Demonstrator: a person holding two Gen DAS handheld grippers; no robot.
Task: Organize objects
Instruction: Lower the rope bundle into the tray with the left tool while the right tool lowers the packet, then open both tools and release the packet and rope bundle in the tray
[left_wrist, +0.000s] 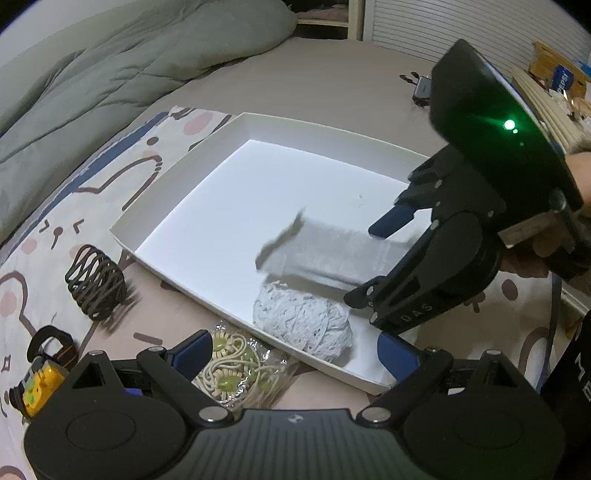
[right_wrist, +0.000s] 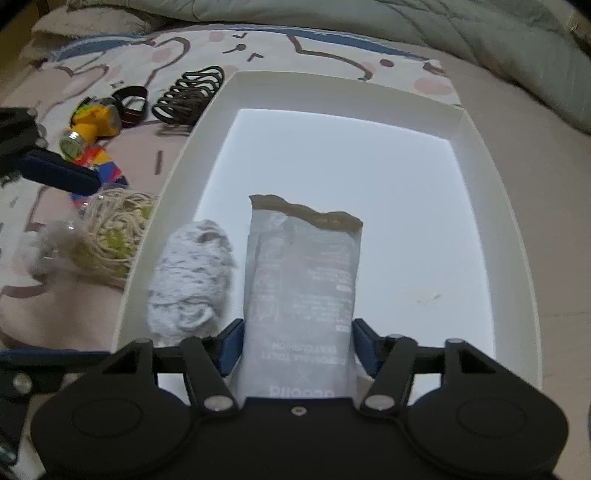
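A shallow white tray (left_wrist: 173, 184) (right_wrist: 491, 155) lies on a bed. My right gripper (right_wrist: 298, 345) (left_wrist: 373, 258) is over the tray, its blue fingers on both sides of a grey flat packet (right_wrist: 301, 280) (left_wrist: 332, 254) with a brown torn top edge, held above the tray floor. A ball of white-grey yarn (left_wrist: 303, 325) (right_wrist: 192, 273) lies in the tray beside the packet. My left gripper (left_wrist: 291, 356) is open and empty at the tray's near edge, above a clear bag of beige cord with green beads (left_wrist: 232, 373) (right_wrist: 110, 236).
On the patterned sheet left of the tray lie a dark coiled wire holder (left_wrist: 98, 286) (right_wrist: 188, 96), a yellow toy with a black strap (left_wrist: 40, 373) (right_wrist: 98, 118) and a colourful item (right_wrist: 98, 162). A grey-green duvet (left_wrist: 92, 74) lies behind. A small dark device (left_wrist: 421, 88) is far right.
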